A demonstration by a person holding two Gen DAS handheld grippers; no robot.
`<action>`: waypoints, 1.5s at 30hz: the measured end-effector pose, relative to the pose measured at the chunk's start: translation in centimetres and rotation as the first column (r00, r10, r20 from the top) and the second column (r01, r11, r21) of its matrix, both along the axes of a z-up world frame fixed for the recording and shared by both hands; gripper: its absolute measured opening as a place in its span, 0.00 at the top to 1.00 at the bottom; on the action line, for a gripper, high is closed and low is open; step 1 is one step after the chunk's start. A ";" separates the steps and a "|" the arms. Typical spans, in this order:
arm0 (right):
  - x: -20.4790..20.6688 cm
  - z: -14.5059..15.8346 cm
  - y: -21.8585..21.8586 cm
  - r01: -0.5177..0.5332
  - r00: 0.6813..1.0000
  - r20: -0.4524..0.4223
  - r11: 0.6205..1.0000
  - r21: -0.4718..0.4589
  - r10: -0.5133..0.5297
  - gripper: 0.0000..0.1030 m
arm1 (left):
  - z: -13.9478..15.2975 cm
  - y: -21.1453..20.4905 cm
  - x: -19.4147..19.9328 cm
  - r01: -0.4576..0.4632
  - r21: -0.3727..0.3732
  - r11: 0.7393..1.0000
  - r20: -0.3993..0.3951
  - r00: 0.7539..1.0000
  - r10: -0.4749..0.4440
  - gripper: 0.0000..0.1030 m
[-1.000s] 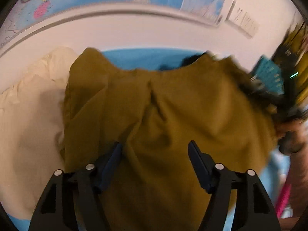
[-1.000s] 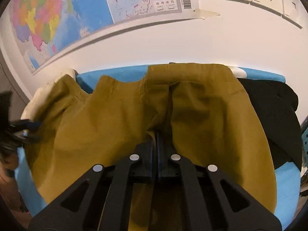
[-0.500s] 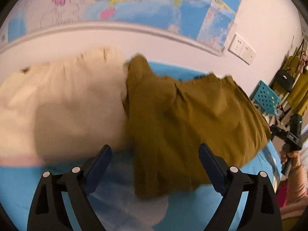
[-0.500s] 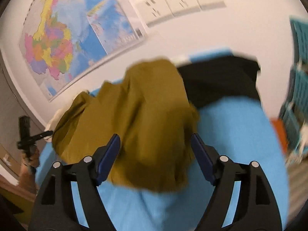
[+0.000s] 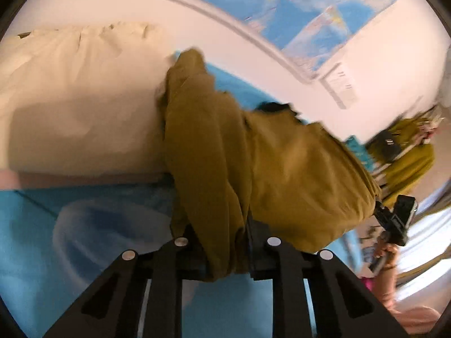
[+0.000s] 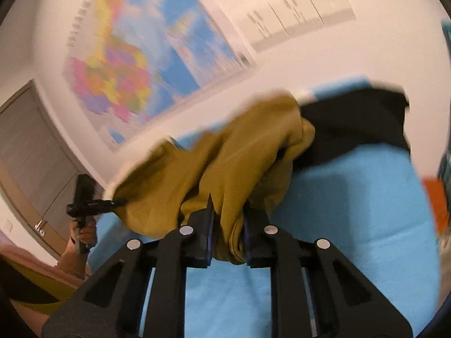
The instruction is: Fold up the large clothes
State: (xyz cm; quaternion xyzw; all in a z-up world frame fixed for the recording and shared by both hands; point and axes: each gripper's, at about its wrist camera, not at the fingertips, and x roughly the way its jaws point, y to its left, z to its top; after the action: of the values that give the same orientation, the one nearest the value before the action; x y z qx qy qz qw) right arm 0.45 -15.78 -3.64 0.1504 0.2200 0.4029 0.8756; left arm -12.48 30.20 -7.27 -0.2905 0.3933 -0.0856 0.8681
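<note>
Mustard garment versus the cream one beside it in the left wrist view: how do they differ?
The mustard garment is bunched and pinched in the left gripper; the cream garment lies spread flat, ungripped. Mustard is darker and heaped higher; cream is pale and low. Both rest on the blue surface.

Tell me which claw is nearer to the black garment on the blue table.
Right. The right claw, shut on the mustard garment, has the black garment just ahead. From the left claw, also gripping the mustard garment, only a black sliver shows beyond it.
</note>
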 end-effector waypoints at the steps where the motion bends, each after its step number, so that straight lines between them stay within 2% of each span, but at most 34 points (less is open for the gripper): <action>1: -1.2 0.9 -0.7 -0.005 1.000 0.025 1.000 0.001 0.005 0.86 | 0.5 -0.2 -0.7 0.017 -0.008 1.000 0.011 1.000 -0.016 0.83; 3: -1.9 0.7 -1.7 0.000 1.000 0.003 1.000 0.001 0.000 0.86 | 0.4 -0.6 -2.1 0.047 -0.046 0.998 0.016 0.999 -0.046 0.83; 4: -1.8 -0.6 -1.9 -0.005 0.999 -0.046 1.000 -0.029 0.004 0.86 | -0.3 -0.8 -2.4 0.055 -0.048 0.997 0.004 0.998 -0.055 0.83; 6: -0.6 -4.4 -2.0 0.025 0.979 -0.198 0.995 -0.092 -0.043 0.85 | -3.6 -0.9 -2.2 0.046 -0.081 0.996 -0.096 0.994 -0.054 0.82; 7: -0.2 -5.9 -1.9 0.035 0.970 -0.235 0.991 -0.132 -0.066 0.84 | -5.0 -0.8 -2.0 0.038 -0.107 0.994 -0.140 0.989 -0.053 0.78; 8: 0.3 -7.3 -1.7 0.049 0.957 -0.274 0.985 -0.168 -0.094 0.81 | -5.7 -0.8 -1.9 0.039 -0.121 0.992 -0.135 0.989 -0.055 0.75; 9: 0.4 -7.8 -1.8 0.056 0.951 -0.292 0.986 -0.155 -0.100 0.80 | -5.3 -0.9 -1.9 0.037 -0.109 0.993 -0.122 0.991 -0.050 0.73; 10: 0.4 -7.8 -2.0 0.071 0.948 -0.299 0.989 -0.129 -0.107 0.76 | -4.8 -1.1 -1.8 0.029 -0.082 0.996 -0.124 0.992 -0.039 0.64; 11: 0.1 -7.2 -2.1 0.104 0.950 -0.277 0.983 -0.149 -0.143 0.65 | -3.8 -1.4 -2.0 0.004 -0.003 1.000 -0.125 0.992 -0.004 0.56; 13: -1.1 -5.0 -2.0 0.196 0.957 -0.172 0.958 -0.211 -0.234 0.58 | -1.8 -2.4 -2.4 -0.028 0.162 0.986 -0.095 0.995 0.043 0.48; 14: -1.8 -3.8 -1.8 0.237 0.956 -0.120 0.947 -0.218 -0.267 0.51 | -1.0 -2.6 -2.7 -0.038 0.209 0.977 -0.075 0.996 0.055 0.43; 15: -2.3 -2.7 -1.4 0.252 0.959 -0.077 0.944 -0.213 -0.273 0.48 | -0.1 -2.7 -3.1 -0.049 0.253 0.966 -0.048 0.997 0.063 0.40; 16: -2.6 -2.0 -0.7 0.233 0.968 -0.043 0.950 -0.208 -0.247 0.48 | 0.9 -3.1 -3.4 -0.054 0.287 0.956 -0.018 0.998 0.062 0.34; 19: -1.9 -0.9 2.2 0.163 0.986 0.002 0.959 -0.232 -0.168 0.47 | 3.0 -4.9 -3.2 -0.021 0.361 0.932 0.053 0.999 0.002 0.31; 22: -0.2 -1.6 6.3 0.093 0.995 -0.007 0.948 -0.303 -0.100 0.47 | 3.2 -7.7 -1.2 0.066 0.400 0.914 0.024 0.996 -0.083 0.31; 24: 1.5 -2.7 8.2 0.075 0.995 -0.039 0.937 -0.340 -0.094 0.47 | 1.9 -9.0 1.0 0.117 0.420 0.900 -0.035 0.993 -0.112 0.32; 25: 2.6 -3.5 9.3 0.064 0.994 -0.060 0.930 -0.361 -0.091 0.47 | 1.0 -9.2 1.9 0.137 0.415 0.899 -0.070 0.990 -0.119 0.36; 27: 4.1 -4.5 10.4 0.051 0.991 -0.097 0.929 -0.367 -0.092 0.49 | -0.5 -9.1 3.5 0.125 0.426 0.896 -0.131 0.989 -0.075 0.40; 28: 4.6 -4.8 11.2 0.054 0.993 -0.078 0.915 -0.399 -0.092 0.59 | -1.1 -9.1 4.3 0.113 0.441 0.890 -0.147 0.988 -0.052 0.45; 29: 4.7 -4.8 11.5 0.075 0.993 -0.050 0.901 -0.428 -0.107 0.71 | -1.0 -9.2 4.6 0.105 0.456 0.884 -0.136 0.990 -0.047 0.53; 30: 4.7 -4.7 11.8 0.081 0.993 -0.041 0.897 -0.435 -0.109 0.77 | -0.9 -9.3 4.9 0.098 0.472 0.876 -0.129 0.991 -0.042 0.60; 32: 4.7 -3.8 11.8 0.108 0.992 -0.007 0.894 -0.435 -0.123 0.97 | -0.7 -8.9 5.4 0.089 0.466 0.880 -0.133 0.991 -0.030 0.78; 33: 4.5 -2.9 11.1 0.128 0.991 0.014 0.911 -0.391 -0.133 0.97 | -0.4 -8.6 5.8 0.079 0.455 0.887 -0.131 0.991 -0.022 0.83; 34: 4.3 -2.0 10.4 0.141 0.990 0.029 0.931 -0.337 -0.139 0.97 | -0.2 -8.4 6.2 0.072 0.442 0.894 -0.125 0.992 -0.018 0.96; 35: 4.2 -1.3 10.2 0.148 0.989 0.039 0.939 -0.312 -0.143 0.97 | 0.1 -8.1 6.7 0.071 0.417 0.906 -0.115 0.993 -0.026 0.97; 37: 4.5 -1.4 10.5 0.151 0.988 0.041 0.935 -0.320 -0.146 0.97 | 0.3 -7.6 7.2 0.052 0.407 0.912 -0.092 0.996 -0.016 0.97; 40: 6.1 -3.8 12.0 0.132 0.988 -0.019 0.904 -0.407 -0.153 0.97 | -0.7 -7.5 8.4 0.052 0.409 0.911 -0.120 0.993 -0.003 0.97; 42: 6.7 -5.2 12.1 0.125 0.984 -0.062 0.900 -0.417 -0.165 0.95 | -0.9 -7.5 8.5 0.054 0.412 0.910 -0.116 0.993 -0.006 0.97; 43: 6.7 -5.2 11.8 0.133 0.981 -0.075 0.902 -0.412 -0.178 0.91 | -0.8 -7.4 8.2 0.052 0.407 0.912 -0.111 0.994 -0.007 0.93; 44: 6.4 -4.9 11.4 0.149 0.979 -0.070 0.906 -0.395 -0.192 0.86 | -0.4 -7.4 7.8 0.052 0.387 0.920 -0.101 0.995 -0.014 0.74; 45: 6.0 -4.4 11.2 0.162 0.978 -0.058 0.909 -0.385 -0.199 0.84 | 0.0 -7.3 7.2 0.055 0.371 0.927 -0.077 0.997 -0.028 0.63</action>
State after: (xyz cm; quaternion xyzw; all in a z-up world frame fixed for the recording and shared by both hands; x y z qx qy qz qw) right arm 6.40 -4.60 -8.07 0.0179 0.3205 0.2626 0.9099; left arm -5.26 22.85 -7.29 -0.1149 0.4387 -0.0176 0.8911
